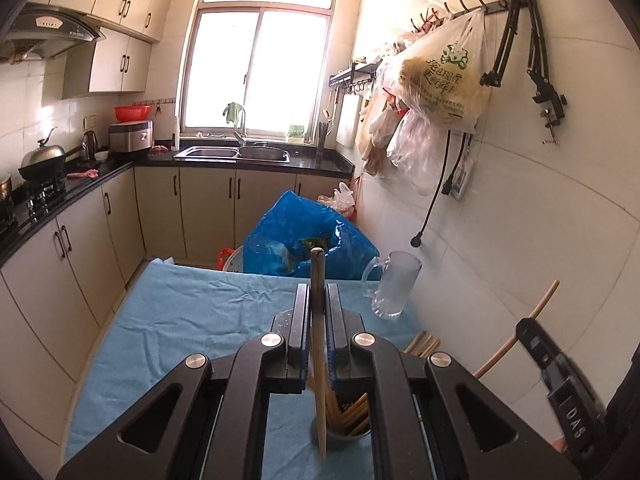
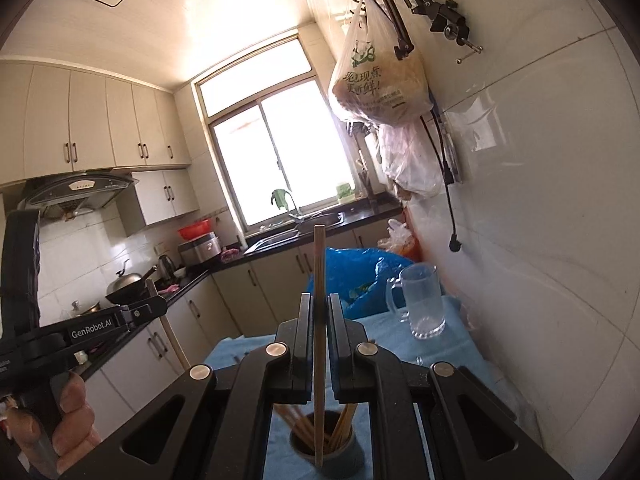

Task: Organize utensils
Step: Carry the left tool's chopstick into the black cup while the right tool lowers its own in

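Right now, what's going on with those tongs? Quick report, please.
Left tongs shut on a chopstick. Right tongs shut on another chopstick. Chopstick cup just below, part full. Glass mug stands clear, beyond.

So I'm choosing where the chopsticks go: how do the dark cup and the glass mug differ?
The dark cup is opaque; the glass mug is see-through. The cup already holds chopsticks; the mug looks empty. The mug has a handle; none shows on the cup. Both stand upright on the blue cloth.
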`<state>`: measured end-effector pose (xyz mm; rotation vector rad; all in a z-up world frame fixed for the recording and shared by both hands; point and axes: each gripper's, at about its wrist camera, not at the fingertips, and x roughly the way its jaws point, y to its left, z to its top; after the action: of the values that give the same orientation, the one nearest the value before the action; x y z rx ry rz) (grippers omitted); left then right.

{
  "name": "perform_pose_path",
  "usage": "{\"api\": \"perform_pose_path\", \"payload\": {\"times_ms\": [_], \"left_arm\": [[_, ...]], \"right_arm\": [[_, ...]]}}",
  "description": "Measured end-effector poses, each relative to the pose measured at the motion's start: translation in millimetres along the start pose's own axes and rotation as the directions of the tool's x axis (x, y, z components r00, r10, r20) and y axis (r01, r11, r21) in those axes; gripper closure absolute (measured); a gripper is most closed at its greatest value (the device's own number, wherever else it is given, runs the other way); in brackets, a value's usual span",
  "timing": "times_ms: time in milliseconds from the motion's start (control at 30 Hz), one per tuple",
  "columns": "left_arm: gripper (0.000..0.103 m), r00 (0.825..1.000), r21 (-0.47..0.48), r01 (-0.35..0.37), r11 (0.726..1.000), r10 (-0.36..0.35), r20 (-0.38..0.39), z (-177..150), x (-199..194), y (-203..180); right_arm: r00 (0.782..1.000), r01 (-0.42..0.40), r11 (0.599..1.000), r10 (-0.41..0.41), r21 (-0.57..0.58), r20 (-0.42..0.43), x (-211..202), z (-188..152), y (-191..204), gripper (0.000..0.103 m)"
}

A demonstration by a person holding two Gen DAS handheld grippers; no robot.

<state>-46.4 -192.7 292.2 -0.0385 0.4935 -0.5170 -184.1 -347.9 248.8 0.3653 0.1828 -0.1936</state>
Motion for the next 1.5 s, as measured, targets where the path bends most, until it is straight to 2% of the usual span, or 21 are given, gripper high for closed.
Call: {"api": "perform_pose_path", "payload": {"times_ms": [200, 367, 567, 1033, 1500], "left_arm": [[0.097, 1.000, -0.039, 0.002, 0.999, -0.002, 0.012, 4, 28, -3], [0.097, 1.000, -0.074, 0.016, 0.997, -0.016, -0.003, -9, 52, 4], [0.097, 0.999, -0.112, 0.020, 0.993, -0.025, -0.046, -29, 72, 17], [0.096, 0.994, -0.035, 0.007, 0.999, -0.011, -0.112, -66, 87, 16], [0.095, 0.991, 0.003, 0.000, 1.000, 0.001, -0.137, -73, 91, 17]], "right_arm": [[1.000, 0.022, 1.000, -0.022, 0.003, -0.001, 25, -1, -3, 0.096], [0.999, 0.042, 0.999, -0.042, 0.002, -0.018, 45, -9, -9, 0.096], [0.996, 0.048, 0.999, -0.049, -0.013, -0.078, 66, -30, -12, 0.096], [0.986, 0.059, 0.998, -0.059, -0.004, -0.158, 79, -59, -26, 0.096], [0.969, 0.060, 0.998, -0.059, -0.005, -0.240, 99, -69, -28, 0.095]]}}
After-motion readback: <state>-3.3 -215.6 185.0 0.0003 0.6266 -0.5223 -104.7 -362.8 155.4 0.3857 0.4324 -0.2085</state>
